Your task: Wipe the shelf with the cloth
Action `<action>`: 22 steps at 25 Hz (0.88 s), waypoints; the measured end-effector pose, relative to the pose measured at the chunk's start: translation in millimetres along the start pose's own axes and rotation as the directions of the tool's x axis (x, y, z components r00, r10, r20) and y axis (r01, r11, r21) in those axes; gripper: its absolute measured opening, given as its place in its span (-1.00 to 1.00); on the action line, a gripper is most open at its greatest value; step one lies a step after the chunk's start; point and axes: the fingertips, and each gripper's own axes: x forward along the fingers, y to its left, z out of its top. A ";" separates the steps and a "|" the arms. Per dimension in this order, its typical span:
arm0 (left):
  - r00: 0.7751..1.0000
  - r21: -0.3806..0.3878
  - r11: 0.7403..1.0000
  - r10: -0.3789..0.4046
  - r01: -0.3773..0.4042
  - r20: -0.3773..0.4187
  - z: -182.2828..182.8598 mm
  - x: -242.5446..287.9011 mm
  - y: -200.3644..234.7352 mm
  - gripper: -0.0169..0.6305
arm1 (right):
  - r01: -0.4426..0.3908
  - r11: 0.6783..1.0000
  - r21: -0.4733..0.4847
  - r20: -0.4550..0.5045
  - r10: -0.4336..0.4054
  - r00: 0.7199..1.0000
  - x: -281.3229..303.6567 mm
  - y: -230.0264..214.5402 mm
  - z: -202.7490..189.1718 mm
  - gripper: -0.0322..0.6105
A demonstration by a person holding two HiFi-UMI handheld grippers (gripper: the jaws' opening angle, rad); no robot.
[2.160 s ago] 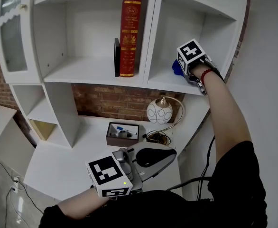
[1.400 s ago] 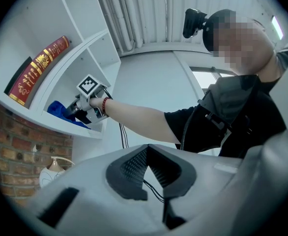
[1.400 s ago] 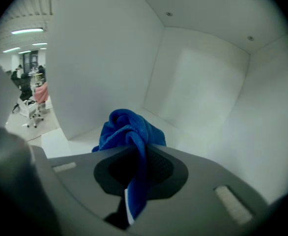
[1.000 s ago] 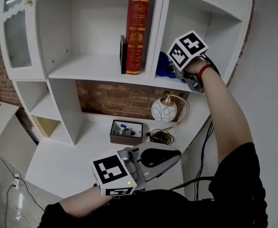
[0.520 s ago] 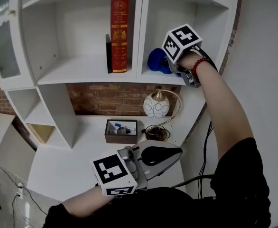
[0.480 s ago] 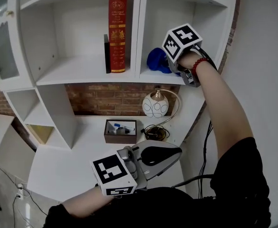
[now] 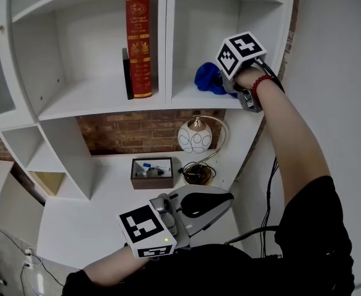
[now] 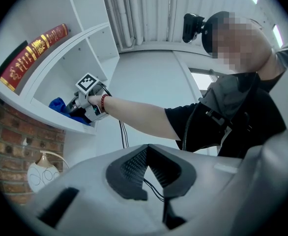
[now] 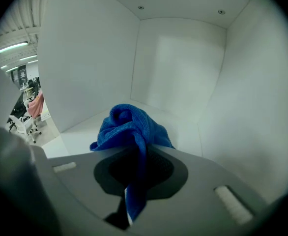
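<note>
The right gripper (image 7: 225,84) is clenching the blue cloth (image 7: 207,78) - a fold is running between its jaws while the bunched rest is lying on the shelf (image 7: 196,101), at about 1 o'clock in the head view. The left gripper (image 7: 196,203) is hanging at 6 o'clock above the counter (image 7: 82,221), with its jaws pressed together on nothing. A red book (image 7: 138,45) is standing upright at the cloth's 10 o'clock.

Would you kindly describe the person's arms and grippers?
The left gripper and right gripper are grey with black-lined jaws, each bearing a white cube of black square markers. The person wears a black short-sleeved shirt and a red bracelet on the right wrist.
</note>
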 end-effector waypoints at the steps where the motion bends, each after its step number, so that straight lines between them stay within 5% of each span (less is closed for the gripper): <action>1: 1.000 -0.005 1.000 0.001 -0.001 -0.001 -0.4 -1.9 1.3 -0.95 | 0.016 1.000 0.004 -0.008 -0.016 1.000 -0.6 -3.3 -2.0 -0.79; 12: 0.999 -0.039 0.998 -0.054 0.054 -0.002 -2.9 -19.5 1.8 -0.95 | 0.217 0.974 0.064 -0.056 -0.214 0.975 -17.2 -41.3 -24.5 -0.79; 22: 0.998 -0.044 0.997 -0.066 0.066 0.007 -0.3 -62.7 4.9 -0.95 | 0.388 0.912 0.134 -0.153 -0.368 0.917 -27.5 -58.4 -37.7 -0.79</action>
